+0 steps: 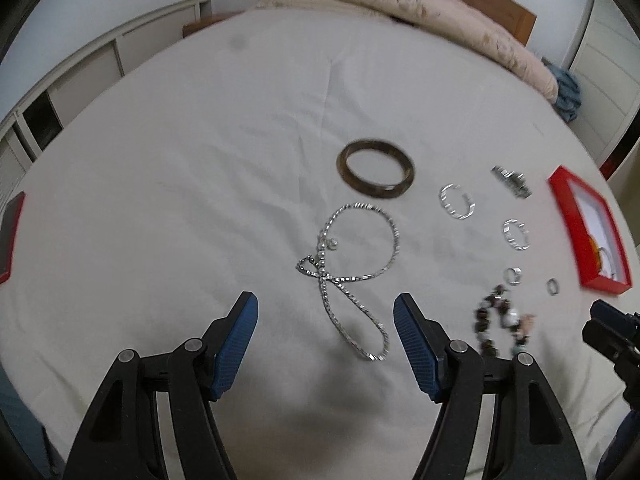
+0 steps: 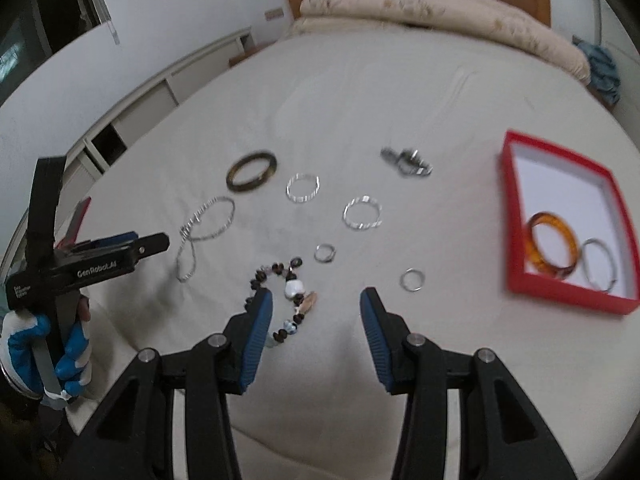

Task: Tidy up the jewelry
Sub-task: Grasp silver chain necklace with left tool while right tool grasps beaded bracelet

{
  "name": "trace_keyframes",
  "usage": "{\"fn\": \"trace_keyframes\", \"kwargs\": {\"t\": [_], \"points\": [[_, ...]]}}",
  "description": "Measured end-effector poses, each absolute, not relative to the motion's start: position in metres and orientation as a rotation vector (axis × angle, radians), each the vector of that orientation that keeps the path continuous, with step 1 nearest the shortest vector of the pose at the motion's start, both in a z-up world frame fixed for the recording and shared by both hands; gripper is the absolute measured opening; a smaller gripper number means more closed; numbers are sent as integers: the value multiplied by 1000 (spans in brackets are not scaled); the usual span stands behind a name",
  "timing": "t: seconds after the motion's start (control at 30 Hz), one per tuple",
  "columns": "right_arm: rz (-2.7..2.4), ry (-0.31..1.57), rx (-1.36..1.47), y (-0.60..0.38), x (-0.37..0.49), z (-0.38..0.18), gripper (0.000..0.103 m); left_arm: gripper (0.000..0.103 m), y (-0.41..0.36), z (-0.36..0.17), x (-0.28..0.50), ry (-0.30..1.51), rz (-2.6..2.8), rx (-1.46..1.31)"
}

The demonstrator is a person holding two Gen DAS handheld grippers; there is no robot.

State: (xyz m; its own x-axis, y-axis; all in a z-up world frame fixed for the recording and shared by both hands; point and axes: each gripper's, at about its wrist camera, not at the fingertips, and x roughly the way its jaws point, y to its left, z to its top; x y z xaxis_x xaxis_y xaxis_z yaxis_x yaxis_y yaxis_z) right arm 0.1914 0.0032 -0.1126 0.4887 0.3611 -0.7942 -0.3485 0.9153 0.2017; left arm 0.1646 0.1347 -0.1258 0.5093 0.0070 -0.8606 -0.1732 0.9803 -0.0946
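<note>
Jewelry lies scattered on a white bed sheet. A silver chain necklace (image 1: pixel 352 268) lies just ahead of my left gripper (image 1: pixel 326 312), which is open and empty above it. Beyond it rests a dark brown bangle (image 1: pixel 376 170), with silver bangles (image 1: pixel 457 201) to its right. My right gripper (image 2: pixel 316 304) is open over a beaded bracelet (image 2: pixel 286 292), whose beads sit by the left fingertip. Two small silver rings (image 2: pixel 412 279) lie just beyond. A red box (image 2: pixel 516 152) at the right holds an amber bangle (image 2: pixel 554 250) and a silver bangle (image 2: pixel 598 266).
A folded quilt (image 1: pixel 400 8) and wooden headboard lie at the far end of the bed. White cabinets (image 1: pixel 80 72) line the left wall. A second red box edge (image 1: pixel 10 236) shows at the far left. A gloved hand (image 2: pixel 44 352) holds the left gripper's handle.
</note>
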Motion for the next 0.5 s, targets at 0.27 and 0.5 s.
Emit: {"fn": "trace_keyframes", "kwargs": {"t": [0.27, 0.5], "points": [[472, 1064, 1, 27, 215, -165, 44, 67, 141, -155, 186, 1092, 107, -158], [485, 1063, -34, 41, 227, -179, 46, 43, 135, -156, 194, 1074, 73, -115]]}}
